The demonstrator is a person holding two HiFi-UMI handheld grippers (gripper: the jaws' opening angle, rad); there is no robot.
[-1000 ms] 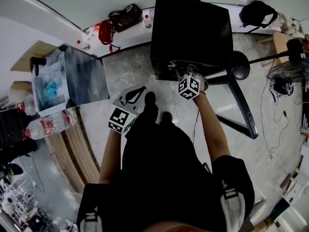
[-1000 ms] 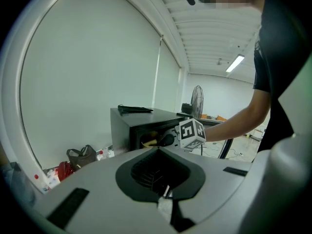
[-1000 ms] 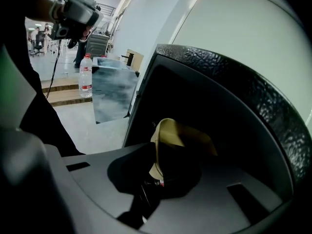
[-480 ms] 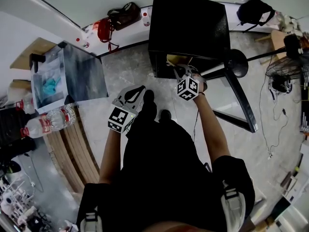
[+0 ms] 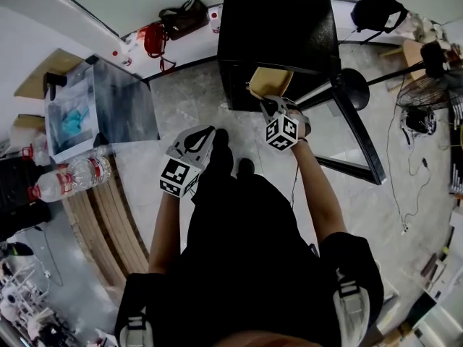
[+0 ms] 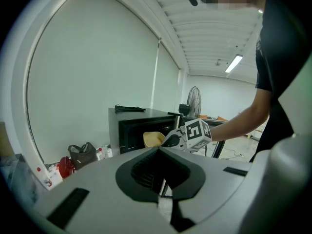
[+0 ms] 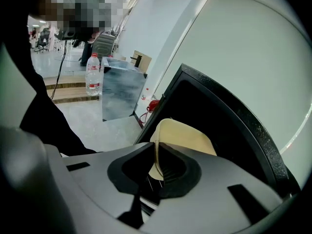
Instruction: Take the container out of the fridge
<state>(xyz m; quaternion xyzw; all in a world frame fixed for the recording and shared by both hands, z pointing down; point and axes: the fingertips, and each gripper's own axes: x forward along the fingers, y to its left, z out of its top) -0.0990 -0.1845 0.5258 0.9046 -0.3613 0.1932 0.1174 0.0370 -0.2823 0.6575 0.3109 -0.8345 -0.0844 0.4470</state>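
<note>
A black fridge [image 5: 278, 31] stands on the floor ahead of me with its front open. A tan container [image 5: 269, 82] hangs at the fridge's mouth, tilted, with my right gripper [image 5: 272, 107] shut on its rim. In the right gripper view the container's wall [image 7: 184, 136] runs down between the jaws of the right gripper [image 7: 157, 167]. My left gripper [image 5: 201, 140] is lower left of the fridge, away from it, shut with nothing in it. In the left gripper view, past the left gripper [image 6: 163, 182], I see the container [image 6: 153, 139] and the fridge [image 6: 134, 128].
A silvery panel [image 5: 119, 107], seemingly the fridge's door, stands open at the left. Water bottles [image 5: 69, 176] lie by wooden boards [image 5: 108, 219] at the left. Bags [image 5: 170, 27] sit along the wall. A black table frame [image 5: 354, 132] and a fan [image 5: 427, 85] stand at the right.
The right gripper has drawn back from the fridge, and the tan container has come out from the dark inside into full view at the opening. The left gripper has barely moved.
</note>
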